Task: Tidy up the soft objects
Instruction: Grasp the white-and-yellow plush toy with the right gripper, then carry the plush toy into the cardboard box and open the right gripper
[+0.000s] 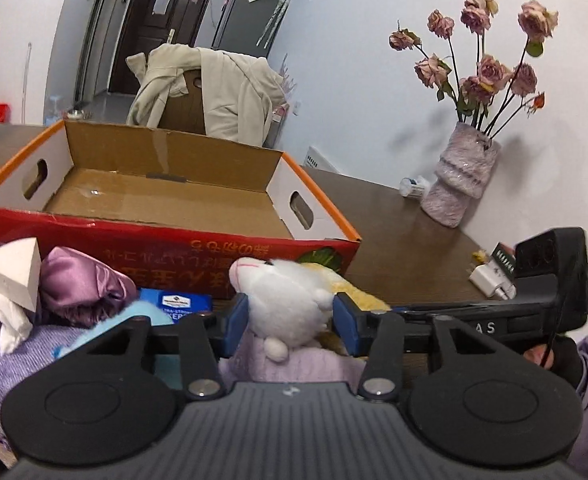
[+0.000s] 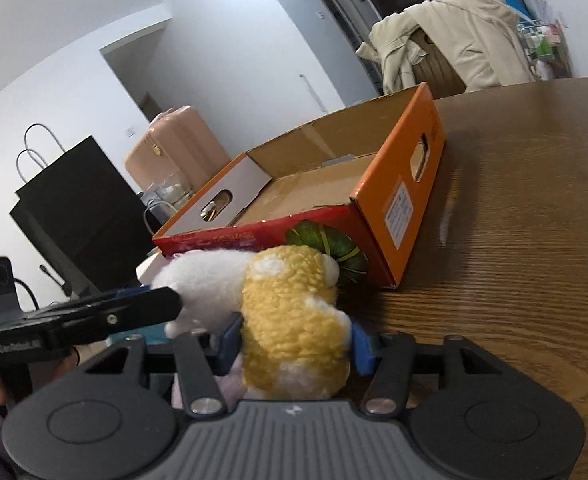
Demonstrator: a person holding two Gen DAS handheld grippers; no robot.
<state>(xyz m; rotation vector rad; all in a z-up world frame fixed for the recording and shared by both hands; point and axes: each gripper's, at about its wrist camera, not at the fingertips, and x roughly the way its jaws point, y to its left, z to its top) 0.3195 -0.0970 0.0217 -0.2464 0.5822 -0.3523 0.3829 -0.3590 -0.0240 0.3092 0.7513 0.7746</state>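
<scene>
Because the plush toy [image 1: 290, 304] is too long and floppy for one grip, I am pinching its white end in my left gripper [image 1: 290, 316] and its yellow end in my right gripper [image 2: 294, 344], just in front of the empty cardboard box [image 1: 166, 200], where it is going.

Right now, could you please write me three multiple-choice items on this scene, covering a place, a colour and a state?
1. Where is the purple textured vase of dried pink roses?
A. in the box
B. on the brown wooden table by the wall
C. on the floor

2. What colour is the plush part held in the right claw?
A. yellow
B. blue
C. black

3. What is in the red-and-orange open cardboard box?
A. the white-and-yellow plush toy
B. folded clothes
C. nothing visible

Answers: 1 B, it stands on the table beside the wall. 2 A, yellow fleece sits between the blue pads. 3 C, bare cardboard floor shows.
</scene>
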